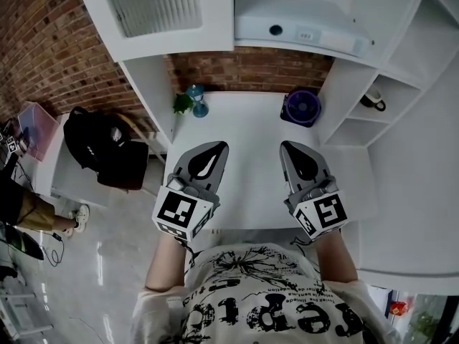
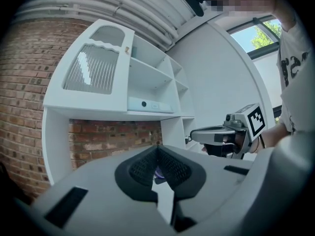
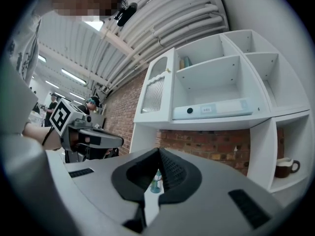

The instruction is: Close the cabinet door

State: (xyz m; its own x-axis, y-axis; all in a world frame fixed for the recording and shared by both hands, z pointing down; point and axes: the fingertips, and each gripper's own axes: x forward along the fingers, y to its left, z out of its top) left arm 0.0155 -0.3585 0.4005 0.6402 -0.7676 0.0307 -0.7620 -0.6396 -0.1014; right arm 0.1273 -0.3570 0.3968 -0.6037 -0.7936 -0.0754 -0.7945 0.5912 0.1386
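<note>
The white cabinet door (image 1: pixel 150 6) with a ribbed glass panel stands swung open at the upper left of the white wall unit. It also shows in the left gripper view (image 2: pixel 96 68) and the right gripper view (image 3: pixel 156 90). Beside it the shelves (image 3: pixel 216 77) are uncovered. My left gripper (image 1: pixel 219 147) and right gripper (image 1: pixel 285 146) hover side by side over the white counter (image 1: pixel 247 120), well below the door and touching nothing. The left gripper (image 2: pixel 158 149) is shut and empty. The right gripper (image 3: pixel 158 151) is shut and empty too.
A blue bottle (image 1: pixel 196 100) and a small green plant (image 1: pixel 182 104) stand at the counter's back left, a purple round appliance (image 1: pixel 302 107) at the back right. A mug (image 1: pixel 374 100) sits in a right-hand shelf. A black backpack (image 1: pixel 97 145) lies on a low table to the left.
</note>
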